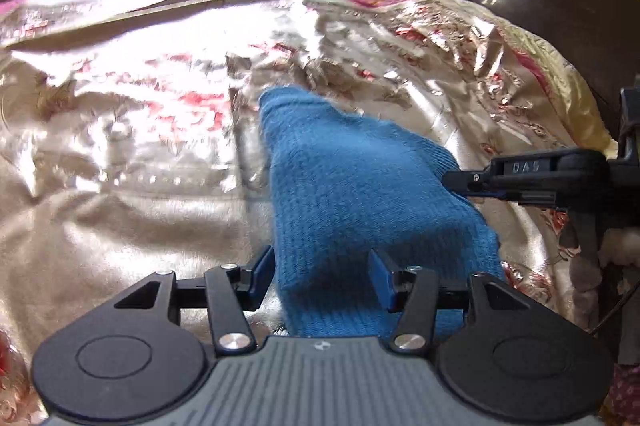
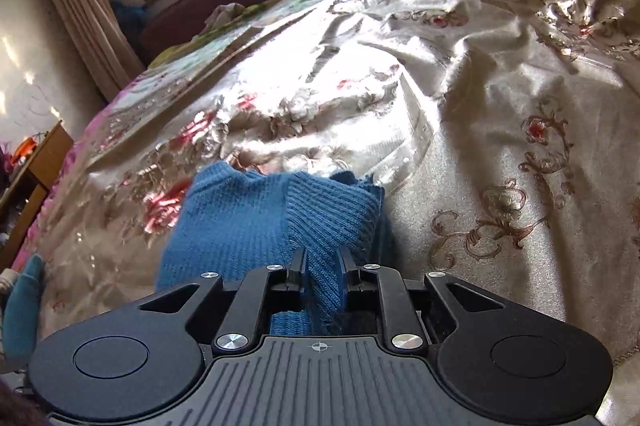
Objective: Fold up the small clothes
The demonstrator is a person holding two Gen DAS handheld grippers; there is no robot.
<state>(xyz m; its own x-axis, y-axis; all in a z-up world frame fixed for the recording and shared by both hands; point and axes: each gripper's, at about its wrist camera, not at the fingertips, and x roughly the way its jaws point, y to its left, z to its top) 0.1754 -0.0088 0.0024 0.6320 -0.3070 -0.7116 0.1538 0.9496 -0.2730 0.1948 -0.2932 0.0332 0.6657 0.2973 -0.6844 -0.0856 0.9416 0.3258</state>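
Right fingers (image 2: 322,268) pinch blue knit garment (image 2: 248,222); left fingers (image 1: 322,278) wide apart, straddling it.

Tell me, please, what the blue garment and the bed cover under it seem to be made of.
The blue knit garment looks like wool or acrylic yarn, matte and soft: ribbed rows show at its cuff, and the fibre itself cannot be told. The floral bedspread looks like a plush, satin-like synthetic with a glossy finish: sunlit folds shine brightly, and the nap looks velvety.

Knit garment (image 1: 352,193) on bedspread (image 1: 120,185), between left tongs (image 1: 322,278); right tongs (image 2: 322,272) at its cuff
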